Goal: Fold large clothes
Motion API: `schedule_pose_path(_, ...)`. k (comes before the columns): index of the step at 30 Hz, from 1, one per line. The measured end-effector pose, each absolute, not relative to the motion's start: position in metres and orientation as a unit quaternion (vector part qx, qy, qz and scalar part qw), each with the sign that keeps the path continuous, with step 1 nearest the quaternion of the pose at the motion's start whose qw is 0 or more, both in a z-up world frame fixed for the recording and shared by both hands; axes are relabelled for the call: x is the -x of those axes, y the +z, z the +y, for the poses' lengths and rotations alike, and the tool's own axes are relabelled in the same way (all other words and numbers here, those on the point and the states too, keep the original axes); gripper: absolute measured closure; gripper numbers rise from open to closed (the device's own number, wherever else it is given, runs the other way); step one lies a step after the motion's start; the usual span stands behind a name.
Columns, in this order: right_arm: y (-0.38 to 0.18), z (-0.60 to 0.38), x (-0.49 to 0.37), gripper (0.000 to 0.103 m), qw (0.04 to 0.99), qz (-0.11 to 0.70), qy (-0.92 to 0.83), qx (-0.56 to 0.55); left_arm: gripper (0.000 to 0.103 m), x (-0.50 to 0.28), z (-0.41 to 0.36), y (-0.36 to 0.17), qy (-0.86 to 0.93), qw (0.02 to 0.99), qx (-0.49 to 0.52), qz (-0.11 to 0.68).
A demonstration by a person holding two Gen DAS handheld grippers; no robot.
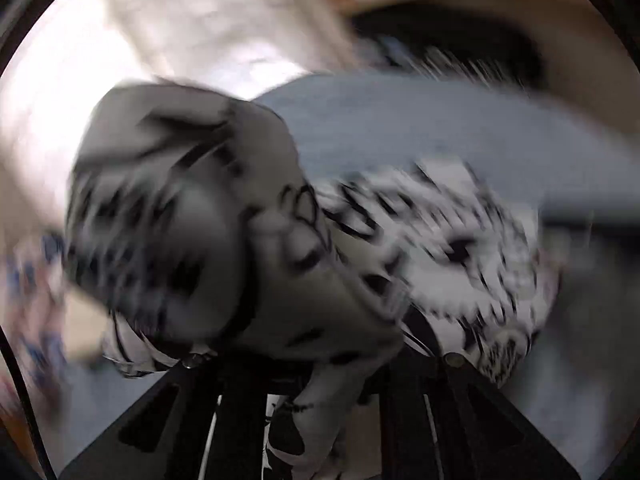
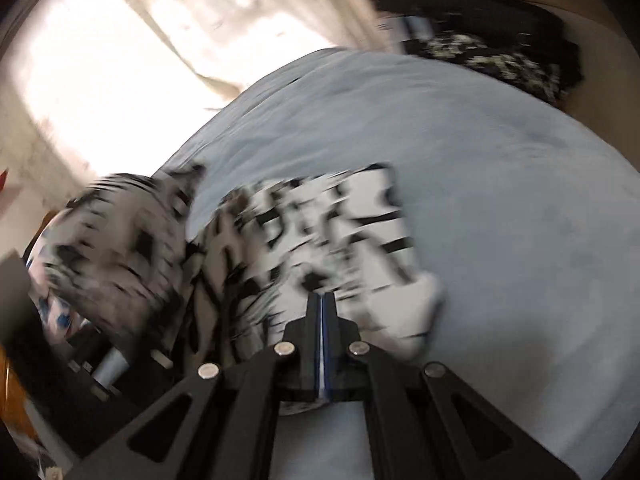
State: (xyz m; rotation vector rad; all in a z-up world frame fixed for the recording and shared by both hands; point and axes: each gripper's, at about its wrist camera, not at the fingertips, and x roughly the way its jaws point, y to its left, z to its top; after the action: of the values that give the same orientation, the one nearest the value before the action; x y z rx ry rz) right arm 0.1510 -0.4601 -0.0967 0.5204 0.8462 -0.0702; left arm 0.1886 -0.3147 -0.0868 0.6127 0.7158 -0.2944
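A large white garment with black print (image 2: 320,220) lies partly spread on the pale blue bed sheet (image 2: 500,200), blurred. My right gripper (image 2: 321,298) is shut at the garment's near edge, with a thin strip of cloth pinched between its pads. In the left wrist view the same garment (image 1: 460,240) is bunched in a hanging lump in front of the camera. It hides the fingertips of my left gripper (image 1: 316,364). A band of the cloth runs down between the left fingers, which are shut on it.
A dark pile of other clothes (image 2: 500,52) sits at the bed's far side against a tan frame (image 2: 600,40). A bright curtained window (image 2: 120,60) is at the upper left. Blurred clutter (image 2: 60,312) stands beside the bed at the left.
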Motion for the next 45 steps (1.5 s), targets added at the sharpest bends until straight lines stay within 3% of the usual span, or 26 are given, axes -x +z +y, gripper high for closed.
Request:
schedule_pose_path(4, -0.104, -0.479, -0.145, 0.103, 0.871, 0.413, -0.063, -0.258, 0.086, -0.168, -0.362, -0.154, -0.141, 0.811, -0.457, 0.338)
schedule_pose_path(6, -0.107, -0.484, -0.146, 0.103, 0.869, 0.417, -0.063, -0.258, 0.085, -0.162, -0.365, -0.158, -0.134, 0.809, -0.467, 0.33)
schedule_pose_path(15, -0.099, -0.482, -0.142, 0.099, 0.878, 0.407, -0.022, -0.253, 0.066, -0.156, -0.34, -0.121, -0.196, 0.821, -0.386, 0.372)
schedule_pose_path(19, -0.089, -0.479, -0.146, 0.099, 0.878, 0.402, 0.012, -0.258, 0.048, -0.132, -0.326, -0.095, -0.256, 0.822, -0.341, 0.377)
schedule_pose_path(21, -0.083, -0.476, -0.149, 0.097, 0.876, 0.404, 0.041, -0.262, 0.048, -0.119, -0.317, -0.085, -0.271, 0.825, -0.332, 0.369)
schedule_pose_path(23, -0.076, -0.469, -0.151, 0.088, 0.876, 0.402, 0.066, -0.258, 0.048, -0.108, -0.3, -0.073, -0.275, 0.831, -0.317, 0.366)
schedule_pose_path(25, -0.067, -0.458, -0.154, 0.055, 0.882, 0.399, 0.092, -0.235, 0.047, -0.104, -0.274, -0.06, -0.267, 0.84, -0.29, 0.373)
schedule_pose_path(27, -0.059, -0.445, -0.158, 0.046, 0.89, 0.395, 0.104, -0.202, 0.047, -0.107, -0.251, -0.053, -0.253, 0.849, -0.268, 0.379)
schedule_pose_path(39, -0.07, -0.374, -0.219, 0.046, 0.881, 0.442, 0.167, -0.014, 0.048, -0.179, -0.107, -0.065, -0.093, 0.88, -0.004, 0.465)
schedule_pose_path(41, -0.081, -0.365, -0.227, 0.057, 0.875, 0.452, 0.171, 0.01, 0.048, -0.188, -0.095, -0.073, -0.087, 0.872, 0.037, 0.48)
schedule_pose_path(42, -0.087, -0.363, -0.23, 0.081, 0.871, 0.462, 0.169, 0.02, 0.048, -0.191, -0.087, -0.077, -0.085, 0.867, 0.057, 0.487)
schedule_pose_path(45, -0.092, -0.381, -0.23, 0.087, 0.865, 0.477, 0.153, -0.037, 0.048, -0.192, -0.079, -0.082, -0.087, 0.864, 0.078, 0.489)
